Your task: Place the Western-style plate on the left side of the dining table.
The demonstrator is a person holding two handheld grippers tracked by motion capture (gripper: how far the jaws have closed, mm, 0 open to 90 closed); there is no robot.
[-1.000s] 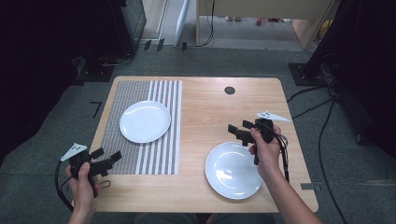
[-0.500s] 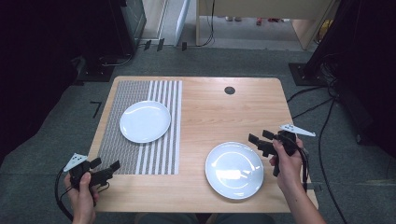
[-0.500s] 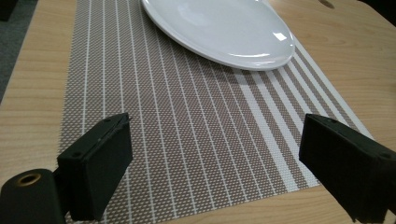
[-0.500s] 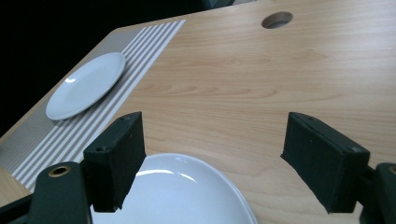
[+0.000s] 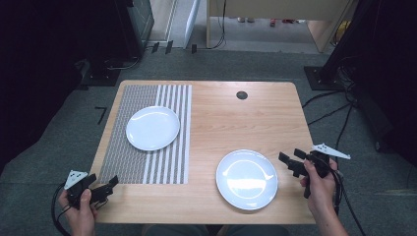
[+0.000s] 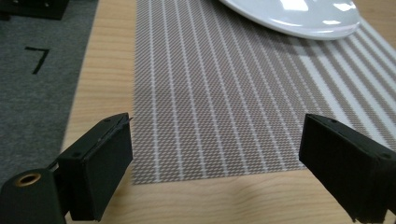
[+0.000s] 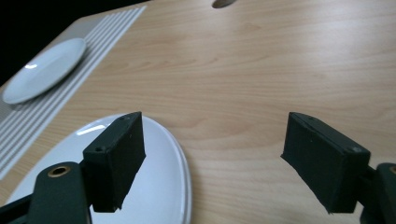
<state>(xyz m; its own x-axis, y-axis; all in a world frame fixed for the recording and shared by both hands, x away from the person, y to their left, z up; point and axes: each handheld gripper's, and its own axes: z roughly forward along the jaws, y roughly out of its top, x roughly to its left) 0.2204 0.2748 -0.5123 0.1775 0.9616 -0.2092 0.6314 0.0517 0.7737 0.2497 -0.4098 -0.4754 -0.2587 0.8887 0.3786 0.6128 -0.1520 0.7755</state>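
On a light wooden table (image 5: pixel 236 123) in a dim workroom, a person's two hands hold black two-jaw grippers on either side of a pair of white plates. The nearer plate (image 5: pixel 247 179), round, glossy and empty, with a shallow raised rim that catches the overhead light, lies on bare wood toward the table's near right; in the right gripper view its curved edge (image 7: pixel 182 172) sits just beneath and beside one jaw. The right gripper (image 5: pixel 291 163), carried by the right hand (image 5: pixel 319 184), hovers just beside that plate's right rim with its jaws spread wide and nothing between them, the pads clear of the plate. A second white plate (image 5: pixel 153 127), much the same in shape and sheen, rests on a grey-and-white striped placemat (image 5: pixel 147 162) at the table's left. The left gripper (image 5: pixel 109 186), in the left hand (image 5: pixel 81 209), hangs at the near left corner, close to the mat's near edge, its jaws likewise standing well apart and empty; its own view looks along the woven stripes (image 6: pixel 224 93) to the far plate (image 6: pixel 299 14). A small dark round hole (image 5: pixel 241 95) marks the table's far side.
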